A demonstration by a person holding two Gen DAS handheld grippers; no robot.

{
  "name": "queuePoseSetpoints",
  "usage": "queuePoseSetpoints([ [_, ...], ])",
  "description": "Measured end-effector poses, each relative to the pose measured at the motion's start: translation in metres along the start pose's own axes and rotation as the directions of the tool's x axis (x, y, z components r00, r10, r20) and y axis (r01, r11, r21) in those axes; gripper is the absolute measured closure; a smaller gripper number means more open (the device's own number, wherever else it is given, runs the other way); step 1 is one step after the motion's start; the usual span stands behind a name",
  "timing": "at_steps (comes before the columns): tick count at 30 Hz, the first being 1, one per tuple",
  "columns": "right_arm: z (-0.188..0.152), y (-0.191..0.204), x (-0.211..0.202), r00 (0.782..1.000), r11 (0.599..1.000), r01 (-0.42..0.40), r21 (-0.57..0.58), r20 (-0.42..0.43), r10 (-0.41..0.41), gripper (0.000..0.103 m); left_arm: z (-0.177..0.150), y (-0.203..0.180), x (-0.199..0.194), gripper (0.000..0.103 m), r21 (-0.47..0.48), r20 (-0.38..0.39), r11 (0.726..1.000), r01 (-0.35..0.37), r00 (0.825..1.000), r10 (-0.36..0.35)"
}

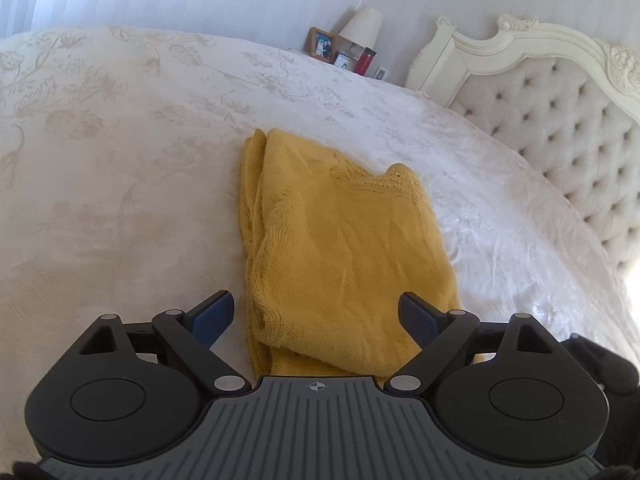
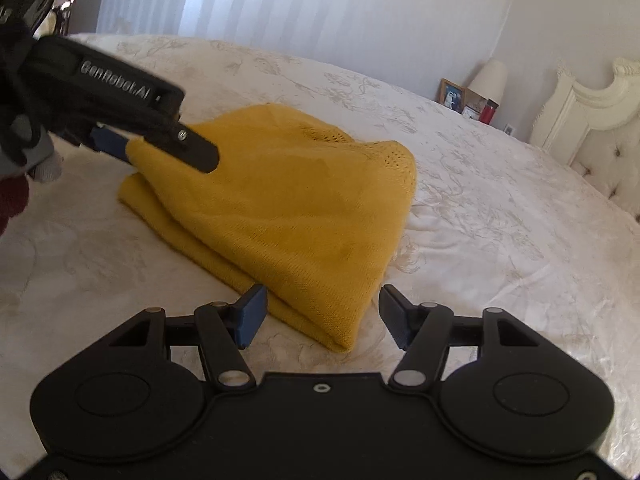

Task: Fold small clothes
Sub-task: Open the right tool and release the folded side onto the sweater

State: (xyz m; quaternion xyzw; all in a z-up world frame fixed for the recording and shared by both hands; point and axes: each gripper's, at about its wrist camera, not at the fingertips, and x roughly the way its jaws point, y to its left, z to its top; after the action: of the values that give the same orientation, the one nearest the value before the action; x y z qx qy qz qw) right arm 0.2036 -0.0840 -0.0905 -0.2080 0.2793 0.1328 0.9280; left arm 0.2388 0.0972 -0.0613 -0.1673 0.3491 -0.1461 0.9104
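A yellow knitted garment [image 1: 340, 248] lies folded on the white floral bedspread [image 1: 120, 160]. In the left wrist view my left gripper [image 1: 316, 312] is open wide over the garment's near end. Its right finger is above the cloth and its left finger above the bedspread, and neither pad presses. The right wrist view shows the same garment [image 2: 288, 208]. Its near folded corner lies between the blue pads of my right gripper [image 2: 322, 314], which is open and not clamped on it. My left gripper [image 2: 172, 158] straddles the garment's far left corner there.
The tufted cream headboard [image 1: 560, 128] runs along the right. Beyond the bed a nightstand holds a lamp [image 1: 362, 26], a photo frame [image 1: 322, 44] and a red tumbler [image 1: 365, 62]. A gloved hand [image 2: 24, 152] holds the left gripper. Curtains hang behind the bed.
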Motion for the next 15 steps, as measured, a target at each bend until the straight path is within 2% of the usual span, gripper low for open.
queuePoseSetpoints([
  [3,0.004,0.005,0.007,1.0,1.0,0.003,-0.004,0.011,-0.003,0.038,-0.001,-0.002,-0.001,0.013,-0.013,0.001,0.999,0.052,0.999,-0.052],
  [6,0.01,0.006,0.006,0.999,0.999,0.037,0.008,0.037,-0.037,0.038,0.0,-0.009,-0.004,0.013,0.025,0.03,0.997,0.075,0.997,-0.076],
  [9,0.013,0.01,0.01,0.997,0.997,0.067,-0.028,0.029,-0.066,0.038,0.0,-0.012,-0.004,0.013,0.029,0.034,0.996,0.081,0.996,-0.082],
  [12,0.007,0.016,0.013,1.0,0.996,0.011,-0.083,0.017,-0.009,0.038,-0.002,-0.009,-0.001,0.013,0.004,0.024,0.998,0.07,0.997,-0.07],
  [15,0.003,0.018,0.015,0.998,0.993,0.06,-0.105,0.018,-0.058,0.039,-0.003,-0.004,0.002,0.013,-0.031,0.017,0.997,0.067,0.998,-0.067],
])
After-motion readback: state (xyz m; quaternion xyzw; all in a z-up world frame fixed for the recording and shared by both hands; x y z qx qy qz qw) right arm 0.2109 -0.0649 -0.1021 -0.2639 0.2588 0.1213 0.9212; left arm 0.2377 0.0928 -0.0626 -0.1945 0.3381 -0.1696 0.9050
